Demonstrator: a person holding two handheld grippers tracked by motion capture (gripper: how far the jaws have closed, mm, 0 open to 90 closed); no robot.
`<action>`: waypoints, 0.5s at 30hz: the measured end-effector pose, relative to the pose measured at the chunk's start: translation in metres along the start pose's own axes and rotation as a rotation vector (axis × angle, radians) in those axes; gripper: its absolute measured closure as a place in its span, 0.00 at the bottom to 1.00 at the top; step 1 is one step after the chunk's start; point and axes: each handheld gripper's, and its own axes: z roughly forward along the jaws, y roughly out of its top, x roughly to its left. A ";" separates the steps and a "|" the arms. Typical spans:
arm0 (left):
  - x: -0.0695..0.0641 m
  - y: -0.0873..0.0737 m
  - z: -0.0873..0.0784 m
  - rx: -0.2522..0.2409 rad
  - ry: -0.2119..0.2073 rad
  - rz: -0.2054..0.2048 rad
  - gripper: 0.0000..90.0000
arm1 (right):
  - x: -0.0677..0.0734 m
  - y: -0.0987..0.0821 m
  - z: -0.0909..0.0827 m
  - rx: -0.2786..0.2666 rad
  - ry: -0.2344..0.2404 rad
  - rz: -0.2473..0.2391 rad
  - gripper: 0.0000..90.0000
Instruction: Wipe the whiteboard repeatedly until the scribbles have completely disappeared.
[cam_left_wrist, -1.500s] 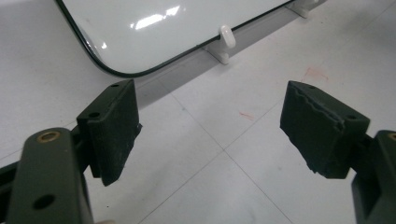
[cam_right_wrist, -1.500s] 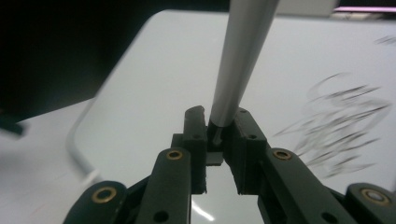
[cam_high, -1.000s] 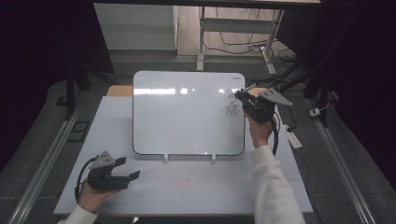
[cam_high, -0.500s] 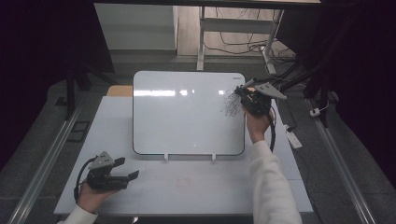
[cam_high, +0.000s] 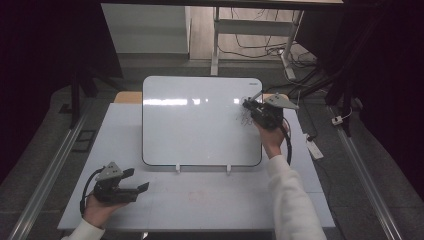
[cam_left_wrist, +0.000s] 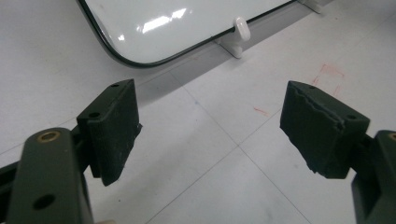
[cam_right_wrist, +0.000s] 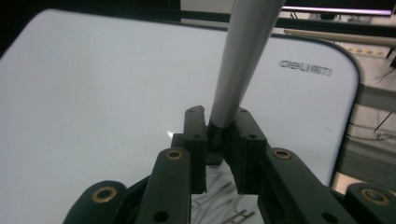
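Note:
A white whiteboard (cam_high: 195, 125) leans on the table (cam_high: 120, 130), seen close in the right gripper view (cam_right_wrist: 93, 93) and by its lower corner in the left gripper view (cam_left_wrist: 187, 23). My right gripper (cam_high: 252, 107) (cam_right_wrist: 219, 140) is shut on a grey-white marker (cam_right_wrist: 243, 60) (cam_high: 256, 94) and hovers at the board's upper right, over dark scribbles (cam_high: 245, 119) (cam_right_wrist: 224, 205). Whether the tip touches the board is hidden. My left gripper (cam_high: 137, 180) (cam_left_wrist: 210, 126) rests open on the table at the front left, with nothing between its pads.
Two white clips (cam_high: 177, 169) (cam_left_wrist: 238, 32) hold the board's bottom edge. Faint red marks (cam_high: 197, 195) (cam_left_wrist: 327, 74) lie on the table in front of it. A power strip (cam_high: 312, 147) and cables lie on the floor to the right.
My right gripper with the marker has shifted slightly over the scribbles, up and then back down a little to the left. The left gripper has kept still.

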 end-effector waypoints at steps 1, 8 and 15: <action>0.000 0.000 0.000 0.003 0.000 0.000 0.23 | 0.001 0.001 0.001 0.000 -0.006 -0.016 0.86; -0.001 0.000 -0.001 -0.004 0.001 0.000 0.23 | -0.010 0.007 0.002 -0.026 -0.045 0.038 0.86; 0.000 -0.001 -0.001 -0.003 0.003 -0.002 0.23 | -0.013 0.009 0.000 -0.031 -0.078 0.024 0.86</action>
